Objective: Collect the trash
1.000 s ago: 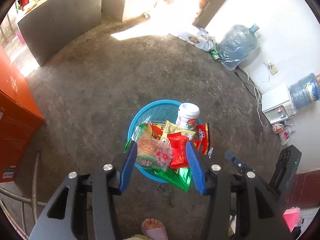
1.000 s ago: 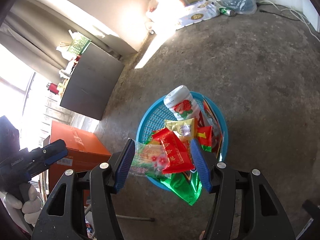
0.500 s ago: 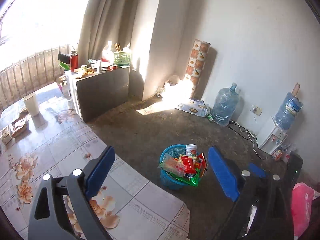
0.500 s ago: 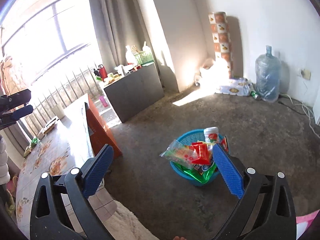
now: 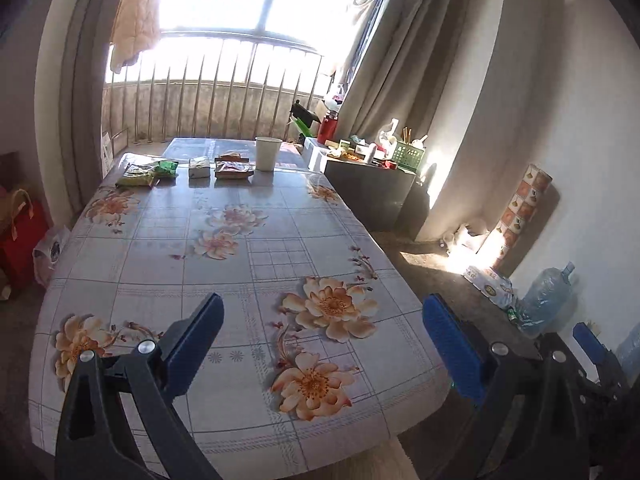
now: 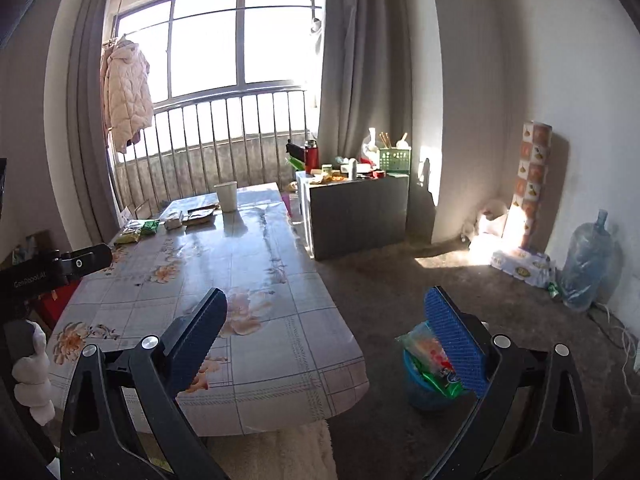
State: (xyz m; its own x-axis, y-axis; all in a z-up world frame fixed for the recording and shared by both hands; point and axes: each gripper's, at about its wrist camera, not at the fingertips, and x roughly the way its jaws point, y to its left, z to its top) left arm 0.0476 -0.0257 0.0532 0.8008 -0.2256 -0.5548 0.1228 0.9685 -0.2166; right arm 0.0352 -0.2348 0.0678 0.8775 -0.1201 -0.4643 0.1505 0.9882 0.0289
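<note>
Several snack packets lie in a row at the far end of the flowered table [image 5: 224,280]: green ones [image 5: 136,176], a white one [image 5: 199,167] and a brown one [image 5: 234,169], with a paper cup [image 5: 268,153] beside them. My left gripper [image 5: 320,312] hangs open and empty over the table's near end. My right gripper [image 6: 325,300] is also open and empty, over the table's near right corner. On the floor to the right stands the blue basket [image 6: 418,390], full of wrappers [image 6: 426,354] and partly hidden behind my right finger.
A grey cabinet [image 5: 368,196] crowded with small items stands right of the table. Water bottles [image 6: 586,264], a patterned roll [image 6: 530,184] and cables line the right wall. A red bag [image 5: 20,232] sits left of the table. A gloved hand [image 6: 32,376] holds the left gripper.
Both grippers opened wide over the basket, leaving the wrappers in it. They then rose and swung away from the basket to face the table.
</note>
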